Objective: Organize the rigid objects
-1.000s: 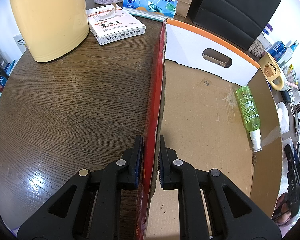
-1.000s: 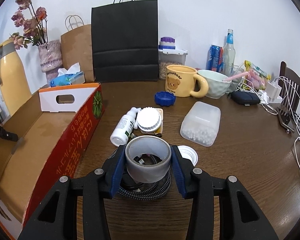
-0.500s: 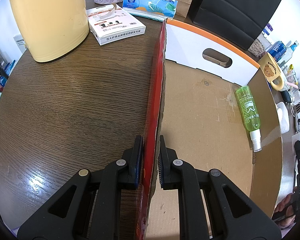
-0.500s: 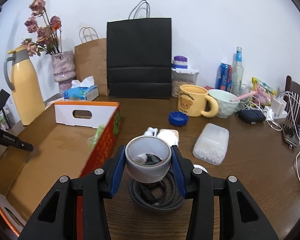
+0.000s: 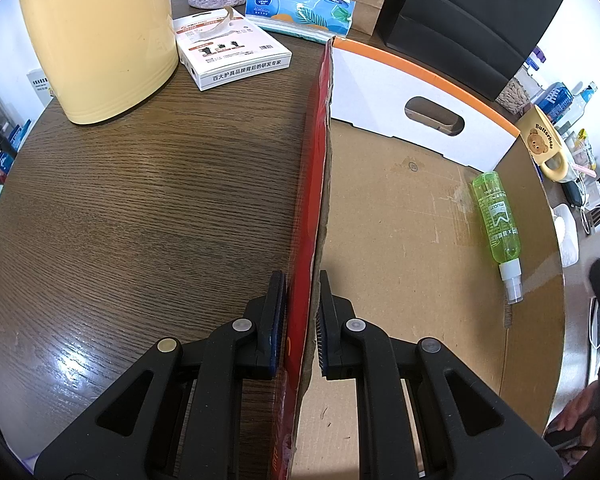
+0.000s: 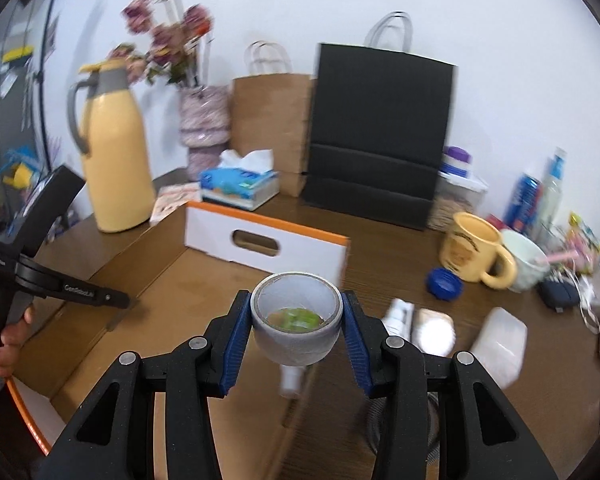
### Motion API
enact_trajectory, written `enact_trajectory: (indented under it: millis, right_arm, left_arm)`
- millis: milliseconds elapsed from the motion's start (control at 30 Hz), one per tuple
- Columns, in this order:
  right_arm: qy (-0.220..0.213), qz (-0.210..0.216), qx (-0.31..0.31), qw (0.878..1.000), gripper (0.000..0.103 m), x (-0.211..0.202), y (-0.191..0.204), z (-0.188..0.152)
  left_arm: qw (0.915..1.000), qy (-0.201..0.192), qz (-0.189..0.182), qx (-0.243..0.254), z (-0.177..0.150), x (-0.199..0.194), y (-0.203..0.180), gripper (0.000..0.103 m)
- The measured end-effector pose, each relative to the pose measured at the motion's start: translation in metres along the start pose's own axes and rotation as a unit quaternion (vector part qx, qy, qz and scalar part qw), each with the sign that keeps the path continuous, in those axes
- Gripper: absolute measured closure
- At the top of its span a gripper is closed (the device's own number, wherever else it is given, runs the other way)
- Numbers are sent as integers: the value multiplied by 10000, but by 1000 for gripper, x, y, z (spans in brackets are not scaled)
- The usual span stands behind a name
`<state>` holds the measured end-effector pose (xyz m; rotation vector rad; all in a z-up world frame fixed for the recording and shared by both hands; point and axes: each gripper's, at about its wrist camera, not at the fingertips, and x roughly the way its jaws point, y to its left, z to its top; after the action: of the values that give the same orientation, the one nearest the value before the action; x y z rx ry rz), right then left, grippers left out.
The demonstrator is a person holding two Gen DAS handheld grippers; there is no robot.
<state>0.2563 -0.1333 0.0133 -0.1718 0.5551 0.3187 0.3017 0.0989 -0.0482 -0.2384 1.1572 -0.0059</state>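
My right gripper [image 6: 296, 330] is shut on a grey roll of tape [image 6: 296, 332], held up over the near right part of the open cardboard box [image 6: 188, 280]. Through the roll's hole a bit of the green spray bottle shows. My left gripper [image 5: 302, 312] is shut on the box's red side wall [image 5: 314, 184], pinching it near its low end. Inside the box lies the green spray bottle [image 5: 498, 224] against the right wall. In the right wrist view the left gripper [image 6: 80, 292] and the hand holding it appear at the left.
A yellow thermos [image 6: 112, 160], tissue pack [image 6: 240, 186], white packet [image 5: 230, 56], paper bags [image 6: 380, 136] and a vase stand behind the box. Right of the box lie a white bottle [image 6: 398, 314], round white brush [image 6: 434, 328], blue lid [image 6: 444, 284], yellow mug [image 6: 474, 254], bowl and plastic container [image 6: 498, 344].
My right gripper has lifted the tape roll off the coiled cable and carried it left, over the box. The left gripper has kept still on the box wall.
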Motion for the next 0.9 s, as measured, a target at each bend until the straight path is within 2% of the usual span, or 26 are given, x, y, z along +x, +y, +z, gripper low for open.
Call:
enact_trajectory:
  millis: [200,400,467,500,533,900]
  right_arm:
    - [426,109,-349,9984,54,28,20,1]
    - [692,110,-521,9962,53,37,26,-5]
    - [736,45,-540,9958,44,38,26,-5]
    - [740,13,-542,9958,25,38,26,-5]
    - [725,-29,-547,9959,13,37,26,-5]
    - [575,-147,-421,9973,13,28,20,-3]
  left_arm:
    - [10000,0,-1,-2,0,0,0,93]
    - [10000,-3,1,1,0,0,0,93]
    - [10000,-1,-2,-2,0,0,0,93]
    - [10000,-2,-2,-3,0,0,0,93]
    - [10000,-2,0,-1,0,0,0,93]
    - [10000,-1,-2,-1,0,0,0,93]
